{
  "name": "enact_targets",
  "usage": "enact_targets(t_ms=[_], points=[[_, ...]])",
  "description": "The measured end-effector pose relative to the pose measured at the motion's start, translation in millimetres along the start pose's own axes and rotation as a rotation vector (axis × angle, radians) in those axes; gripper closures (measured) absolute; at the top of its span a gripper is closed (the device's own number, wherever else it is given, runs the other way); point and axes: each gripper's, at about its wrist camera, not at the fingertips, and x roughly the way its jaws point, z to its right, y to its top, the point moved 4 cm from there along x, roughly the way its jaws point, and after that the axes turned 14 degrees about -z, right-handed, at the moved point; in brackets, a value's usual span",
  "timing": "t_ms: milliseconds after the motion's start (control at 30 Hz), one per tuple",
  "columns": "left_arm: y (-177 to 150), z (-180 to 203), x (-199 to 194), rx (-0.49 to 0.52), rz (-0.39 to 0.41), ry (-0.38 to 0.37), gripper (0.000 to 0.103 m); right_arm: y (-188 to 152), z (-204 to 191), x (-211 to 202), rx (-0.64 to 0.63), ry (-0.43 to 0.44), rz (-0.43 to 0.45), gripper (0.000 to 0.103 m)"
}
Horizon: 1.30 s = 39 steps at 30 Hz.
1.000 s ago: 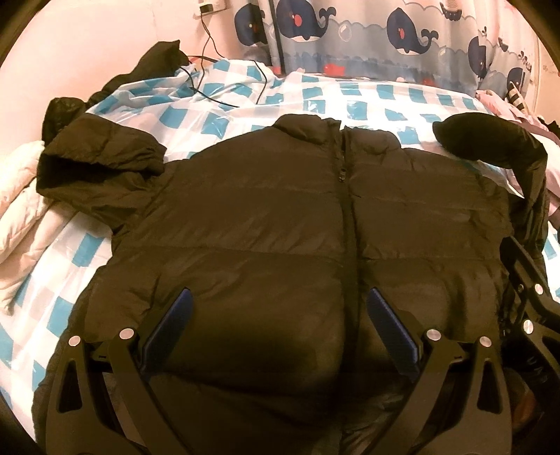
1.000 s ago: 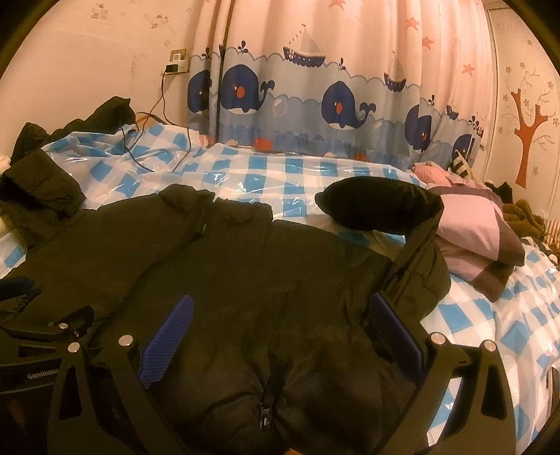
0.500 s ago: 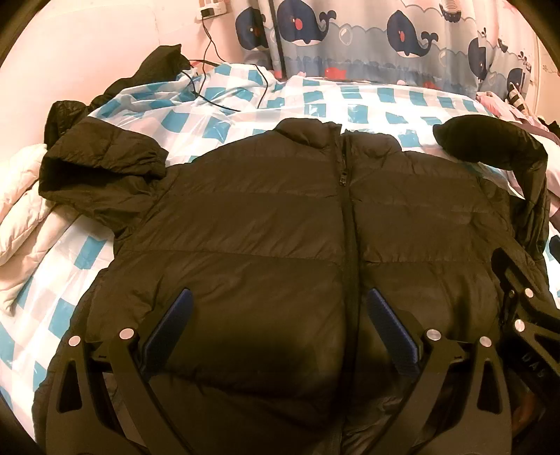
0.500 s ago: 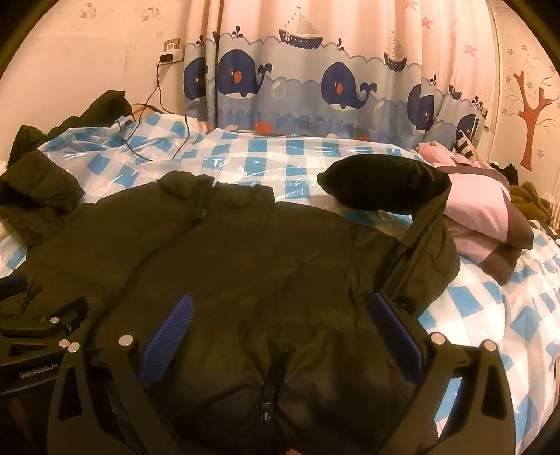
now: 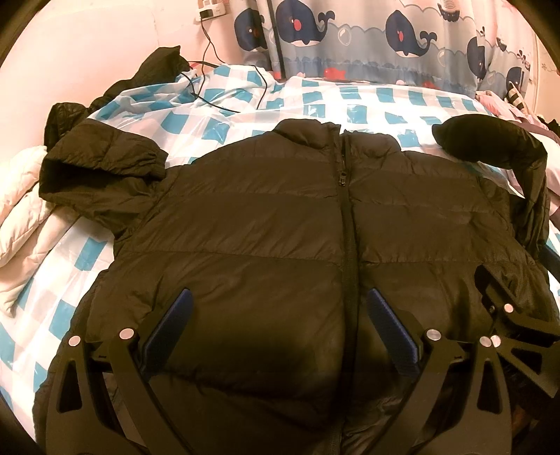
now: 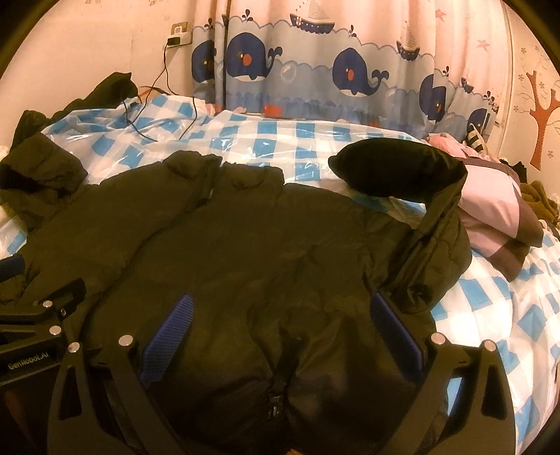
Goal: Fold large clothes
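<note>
The bed, under a blue-and-white checked cover, carries the black puffer jacket front-up, zipped, collar at 12 o'clock. A whale-print curtain hangs behind. A pink pillow lies at 3 o'clock under one sleeve. Left claw and right claw gape wide above the hem, empty. The left claw's body reads "GenRobot.AI".

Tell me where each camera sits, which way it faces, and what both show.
Left wrist: behind the open left tool, over the jacket hem, facing collar and curtain; right tool at right edge.
Right wrist: behind the open right tool, nearer the right sleeve; left tool at left edge.
Shared: jacket, checkered bed cover, curtain.
</note>
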Motion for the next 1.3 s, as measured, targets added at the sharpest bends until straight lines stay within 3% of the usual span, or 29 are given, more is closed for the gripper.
enact_targets(t_ms=[200,400,500,567,633,733,833,933,1033,1100,1300], points=[[0,-1,1,-0.006,-0.003,-0.002,0.008,-4,-6,11,-0.025,-0.006,-0.04,0.006],[3,-6,10,-0.019,-0.019,-0.005,0.008,-12,-19,45,-0.087,0.036,-0.189,0.006],[3,-7,12,-0.021,-0.022,-0.011,0.008,-15,-18,49,-0.09,0.062,-0.213,0.006],[3,-7,11,-0.021,-0.022,-0.017,0.008,-15,-13,42,-0.099,0.1,-0.21,0.006],[4,-10,10,-0.028,-0.018,-0.02,0.008,-7,-4,22,-0.112,0.104,-0.143,0.006],[4,-16,12,-0.052,-0.027,-0.035,0.008,33,17,-9,-0.217,-0.061,-0.006,0.006],[4,-18,15,-0.059,-0.033,-0.038,0.008,107,49,-19,-0.355,-0.306,0.05,0.006],[3,-13,19,-0.048,-0.038,-0.024,0.008,170,74,-4,-0.449,-0.48,0.055,0.006],[2,-9,21,-0.033,-0.039,-0.007,0.008,212,96,33,-0.513,-0.573,-0.037,0.006],[2,-8,20,-0.027,-0.031,0.008,0.008,226,105,56,-0.524,-0.581,-0.109,0.006],[2,-7,18,-0.023,-0.024,0.001,0.008,219,113,104,-0.564,-0.591,-0.215,0.006]])
